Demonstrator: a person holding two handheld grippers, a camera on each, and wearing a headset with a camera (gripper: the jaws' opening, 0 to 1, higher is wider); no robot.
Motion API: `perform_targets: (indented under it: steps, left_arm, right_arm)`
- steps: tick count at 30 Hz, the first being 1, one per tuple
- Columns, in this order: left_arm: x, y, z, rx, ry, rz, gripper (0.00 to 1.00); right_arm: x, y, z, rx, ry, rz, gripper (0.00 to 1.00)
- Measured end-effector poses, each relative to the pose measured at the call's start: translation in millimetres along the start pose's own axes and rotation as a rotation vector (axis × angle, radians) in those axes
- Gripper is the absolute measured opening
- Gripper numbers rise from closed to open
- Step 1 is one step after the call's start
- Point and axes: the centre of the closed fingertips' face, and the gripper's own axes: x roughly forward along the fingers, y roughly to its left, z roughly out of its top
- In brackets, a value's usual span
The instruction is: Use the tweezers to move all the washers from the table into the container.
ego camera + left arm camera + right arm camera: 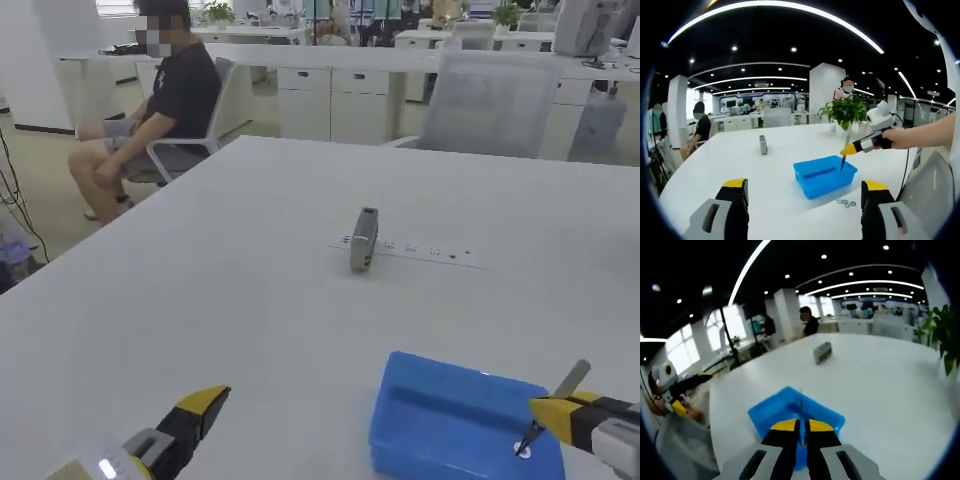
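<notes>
A blue container [450, 415] stands on the white table [230, 300] near me. My right gripper [547, 408] is shut on thin metal tweezers [532, 434], which point down into the container's right end; a small pale ring sits at their tips. In the right gripper view the tweezers [801, 407] rise between the closed jaws over the container [772, 412]. My left gripper [805, 200] is open and holds nothing, left of the container [825, 175]. Several washers [846, 202] lie on the table just beside the container's near corner.
A grey oblong block [364, 238] lies further back on the table by a printed strip. A person [165, 95] sits on a chair at the far left, and an office chair [490, 95] stands behind the table's far edge.
</notes>
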Motion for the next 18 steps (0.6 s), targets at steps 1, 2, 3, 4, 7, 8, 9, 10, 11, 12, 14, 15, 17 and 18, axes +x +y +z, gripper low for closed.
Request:
perform_targets:
  steps: [1, 2, 3, 4, 7, 8, 9, 10, 11, 12, 14, 15, 17, 18]
  left_arm:
    - [-0.4, 0.2, 0.7, 0.002, -0.004, 0.002, 0.95]
    - [-0.4, 0.5, 1.1, 0.002, -0.007, 0.002, 0.94]
    - [-0.9, 0.8, 0.6, -0.001, -0.005, 0.003, 0.94]
    - [-1.0, 1.0, 0.0, -0.005, -0.003, 0.002, 0.93]
    - [-1.6, 2.3, -0.2, -0.006, -0.003, 0.007, 0.92]
    - [-1.8, 2.9, -0.2, -0.004, -0.003, 0.01, 0.92]
    - [-2.3, 3.6, -0.1, -0.004, -0.004, 0.013, 0.91]
    - [-2.6, 4.3, 0.1, -0.003, -0.006, 0.016, 0.91]
    - [-3.4, 5.4, 0.1, -0.006, -0.007, 0.019, 0.9]
    - [-3.7, 6.5, 0.1, -0.008, -0.008, 0.024, 0.89]
    - [-4.7, 10.2, 0.0, -0.012, -0.008, 0.04, 0.85]
    - [-5.1, 11.7, 0.5, -0.015, -0.009, 0.047, 0.83]
    - [-6.2, 14.8, 1.6, -0.026, -0.02, 0.061, 0.82]
    - [-6.4, 16.0, 2.8, -0.03, -0.027, 0.066, 0.84]
  right_arm:
    - [2.6, -0.6, -1.4, -0.003, 0.001, -0.001, 0.02]
    - [4.7, -1.1, -3.3, -0.001, 0.007, 0.002, 0.02]
    - [6.8, -1.2, -4.9, -0.001, 0.012, 0.004, 0.02]
    - [8.4, -1.5, -6.4, -0.003, 0.016, 0.005, 0.02]
    - [12.5, -3.9, -11.2, -0.022, 0.034, -0.003, 0.02]
    - [12.9, -7.3, -11.8, -0.025, 0.035, -0.004, 0.02]
    - [13.3, -8.6, -12.1, -0.032, 0.037, -0.003, 0.02]
    - [13.5, -10.6, -12.7, -0.039, 0.04, -0.005, 0.03]
    - [14.5, -13.0, -13.7, -0.047, 0.044, -0.009, 0.03]
    - [14.5, -13.4, -14.5, -0.049, 0.049, -0.01, 0.03]
    - [14.7, -15.8, -15.7, -0.054, 0.054, -0.013, 0.03]
    - [14.7, -16.9, -16.0, -0.062, 0.057, -0.015, 0.03]
    - [13.5, -15.0, -15.6, -0.062, 0.056, -0.015, 0.03]
    - [11.2, -11.4, -13.3, -0.064, 0.043, -0.016, 0.03]
